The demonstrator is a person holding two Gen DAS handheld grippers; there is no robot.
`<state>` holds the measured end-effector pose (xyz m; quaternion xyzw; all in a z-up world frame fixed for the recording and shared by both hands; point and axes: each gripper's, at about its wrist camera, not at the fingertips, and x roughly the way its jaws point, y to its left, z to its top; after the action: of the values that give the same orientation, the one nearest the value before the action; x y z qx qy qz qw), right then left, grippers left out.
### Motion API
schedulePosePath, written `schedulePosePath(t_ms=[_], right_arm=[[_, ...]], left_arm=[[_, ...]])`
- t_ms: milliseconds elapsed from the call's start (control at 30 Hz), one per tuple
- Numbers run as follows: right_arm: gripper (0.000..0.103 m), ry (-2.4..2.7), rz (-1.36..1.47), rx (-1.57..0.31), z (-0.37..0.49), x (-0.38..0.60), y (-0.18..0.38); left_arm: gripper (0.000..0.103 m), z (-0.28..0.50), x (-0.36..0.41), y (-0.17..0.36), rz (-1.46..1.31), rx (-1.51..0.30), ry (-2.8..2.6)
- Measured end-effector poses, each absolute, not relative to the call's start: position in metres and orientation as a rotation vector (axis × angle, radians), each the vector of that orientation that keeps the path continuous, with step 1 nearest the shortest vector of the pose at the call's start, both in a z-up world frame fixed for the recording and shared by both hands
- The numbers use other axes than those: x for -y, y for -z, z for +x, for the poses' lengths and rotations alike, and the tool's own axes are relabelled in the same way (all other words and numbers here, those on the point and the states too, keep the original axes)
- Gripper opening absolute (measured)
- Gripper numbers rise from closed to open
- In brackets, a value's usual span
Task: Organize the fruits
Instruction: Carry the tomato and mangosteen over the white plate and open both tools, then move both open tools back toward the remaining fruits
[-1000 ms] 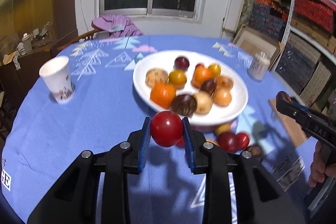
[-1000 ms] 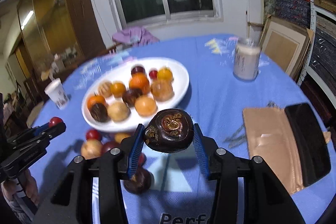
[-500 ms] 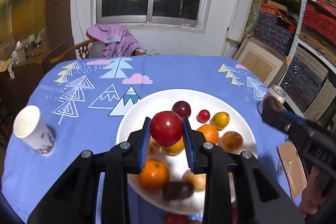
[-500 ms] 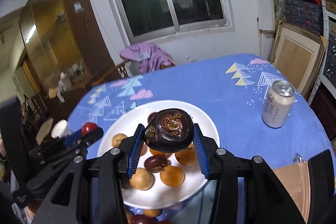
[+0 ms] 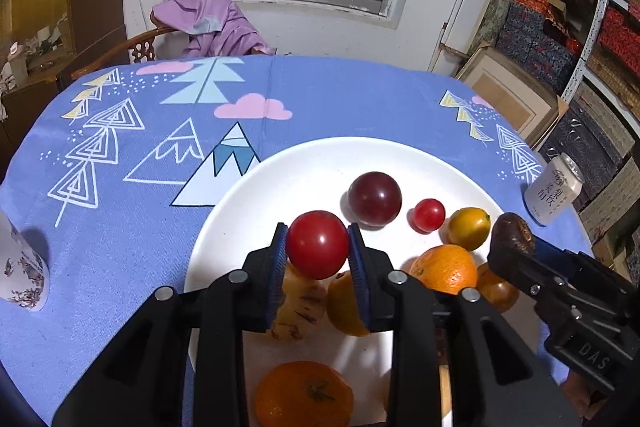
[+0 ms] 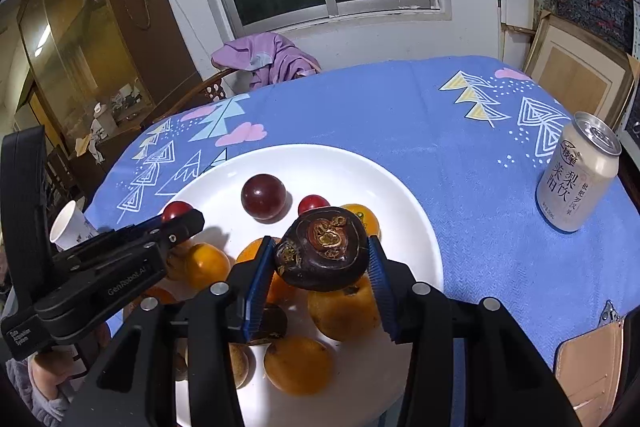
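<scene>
The left gripper (image 5: 318, 247) clamps a red tomato (image 5: 317, 243) between its blue pads, above the white plate (image 5: 256, 195) on the blue-clothed counter (image 5: 120, 227). On the plate, a dark plum (image 5: 374, 198) lies at one o'clock of the tomato, with a cherry tomato (image 5: 429, 215), a small yellow citrus (image 5: 469, 228) and an orange (image 5: 446, 269) toward three o'clock. The right gripper (image 5: 516, 247) enters at four o'clock holding a dark brown fruit (image 5: 510, 233), near a pale drink can (image 5: 554, 187).

Red tomato (image 5: 318, 244): round, glossy, clamped above the white plate (image 5: 280, 179).
Dark fruit (image 6: 322, 254): brown-black, wrinkled, dried calyx up, clamped over the plate.
On the plate: purple plum (image 5: 374, 198), cherry tomato (image 5: 429, 215), oranges (image 5: 446, 269), yellow-orange fruits.
</scene>
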<state>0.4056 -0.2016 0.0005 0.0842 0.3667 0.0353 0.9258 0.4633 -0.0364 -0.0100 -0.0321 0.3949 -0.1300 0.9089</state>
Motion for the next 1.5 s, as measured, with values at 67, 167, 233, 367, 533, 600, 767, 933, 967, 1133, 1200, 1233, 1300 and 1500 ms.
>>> schedulePosePath(t_ms=[67, 167, 233, 367, 533, 600, 767, 933, 967, 1133, 1200, 1233, 1300, 1500], right_arm=[[0.047, -0.067, 0.153, -0.751, 0.407, 0.199, 0.002], [0.048, -0.08, 0.166, -0.75, 0.408, 0.201, 0.004], [0.053, -0.091, 0.202, -0.759, 0.409, 0.207, 0.003], [0.054, -0.107, 0.28, -0.741, 0.406, 0.221, -0.005], [0.056, -0.123, 0.327, -0.69, 0.394, 0.228, -0.027], [0.06, -0.136, 0.342, -0.669, 0.388, 0.227, -0.036], [0.067, -0.19, 0.355, -0.616, 0.366, 0.217, -0.064], [0.069, -0.225, 0.311, -0.598, 0.332, 0.199, -0.081], [0.069, -0.23, 0.3, -0.598, 0.323, 0.197, -0.081], [0.073, -0.192, 0.284, -0.611, 0.279, 0.2, -0.055], [0.073, -0.159, 0.279, -0.622, 0.267, 0.203, -0.041], [0.073, -0.149, 0.274, -0.637, 0.26, 0.205, -0.033], [0.073, -0.125, 0.255, -0.659, 0.247, 0.207, -0.018], [0.073, -0.095, 0.236, -0.658, 0.221, 0.212, -0.006]], left_arm=[[0.03, 0.462, 0.037, 0.011, -0.054, -0.811, 0.265], [0.056, 0.46, 0.037, 0.011, -0.055, -0.8, 0.259], [0.072, 0.457, 0.034, 0.009, -0.071, -0.785, 0.236], [0.073, 0.457, 0.028, 0.005, -0.096, -0.786, 0.243], [0.08, 0.45, 0.018, -0.008, -0.128, -0.759, 0.232], [0.085, 0.444, 0.013, -0.017, -0.143, -0.732, 0.215], [0.089, 0.416, 0.004, -0.037, -0.133, -0.666, 0.196], [0.091, 0.37, 0.007, -0.039, 0.004, -0.604, 0.136], [0.091, 0.364, 0.008, -0.038, 0.02, -0.605, 0.121], [0.091, 0.309, 0.007, -0.013, 0.065, -0.637, 0.121], [0.091, 0.286, 0.008, -0.003, 0.102, -0.646, 0.108], [0.091, 0.277, 0.008, 0.0, 0.109, -0.647, 0.108], [0.092, 0.26, 0.012, 0.002, 0.131, -0.643, 0.118], [0.096, 0.228, 0.023, 0.008, 0.174, -0.606, 0.138]])
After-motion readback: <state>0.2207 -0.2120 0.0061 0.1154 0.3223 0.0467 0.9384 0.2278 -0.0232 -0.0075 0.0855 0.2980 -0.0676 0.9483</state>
